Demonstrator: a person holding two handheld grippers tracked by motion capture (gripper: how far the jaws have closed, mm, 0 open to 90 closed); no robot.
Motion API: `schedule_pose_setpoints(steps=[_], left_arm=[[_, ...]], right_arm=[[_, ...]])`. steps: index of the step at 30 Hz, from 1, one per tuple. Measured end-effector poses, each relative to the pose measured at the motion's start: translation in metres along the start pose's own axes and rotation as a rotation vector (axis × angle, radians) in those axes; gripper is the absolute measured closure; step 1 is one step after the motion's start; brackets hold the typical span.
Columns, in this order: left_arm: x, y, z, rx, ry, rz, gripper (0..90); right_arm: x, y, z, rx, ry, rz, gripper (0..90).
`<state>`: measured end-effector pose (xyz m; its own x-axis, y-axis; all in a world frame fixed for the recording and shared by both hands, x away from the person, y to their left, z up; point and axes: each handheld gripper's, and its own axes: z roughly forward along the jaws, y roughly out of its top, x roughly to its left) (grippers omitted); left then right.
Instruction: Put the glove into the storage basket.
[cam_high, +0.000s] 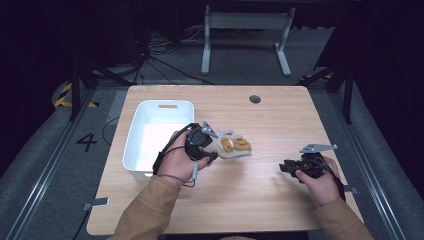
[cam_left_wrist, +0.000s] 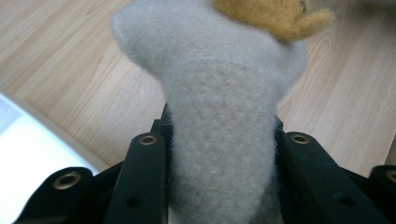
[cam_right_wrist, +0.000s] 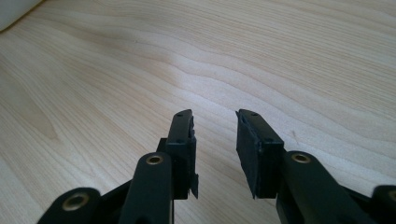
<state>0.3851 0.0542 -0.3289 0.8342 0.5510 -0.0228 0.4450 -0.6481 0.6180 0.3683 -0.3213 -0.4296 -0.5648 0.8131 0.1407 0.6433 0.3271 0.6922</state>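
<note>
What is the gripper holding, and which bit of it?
The left gripper holds a grey plush toy by its narrow grey end. The right gripper holds nothing.

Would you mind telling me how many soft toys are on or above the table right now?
1. The grey soft toy with a yellow patch is held in the left claw, right of the white bin. Another might sit unseen behind the bin's near wall.
</note>
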Motion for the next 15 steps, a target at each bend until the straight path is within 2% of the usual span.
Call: schedule_pose_setpoints(steps=[11,14,15], left_arm=[[0.018,-0.009,-0.029,-0.039,0.052,-0.070,66.0],[0.026,-0.013,-0.043,-0.068,0.078,-0.104,66.0],[0.026,-0.013,-0.043,-0.068,0.078,-0.104,66.0]], right_arm=[[0.000,0.005,0.009,0.017,0.017,-0.008,68.0],[-0.001,0.005,0.011,0.028,0.020,-0.002,68.2],[-0.001,0.005,0.011,0.028,0.020,-0.002,68.2]])
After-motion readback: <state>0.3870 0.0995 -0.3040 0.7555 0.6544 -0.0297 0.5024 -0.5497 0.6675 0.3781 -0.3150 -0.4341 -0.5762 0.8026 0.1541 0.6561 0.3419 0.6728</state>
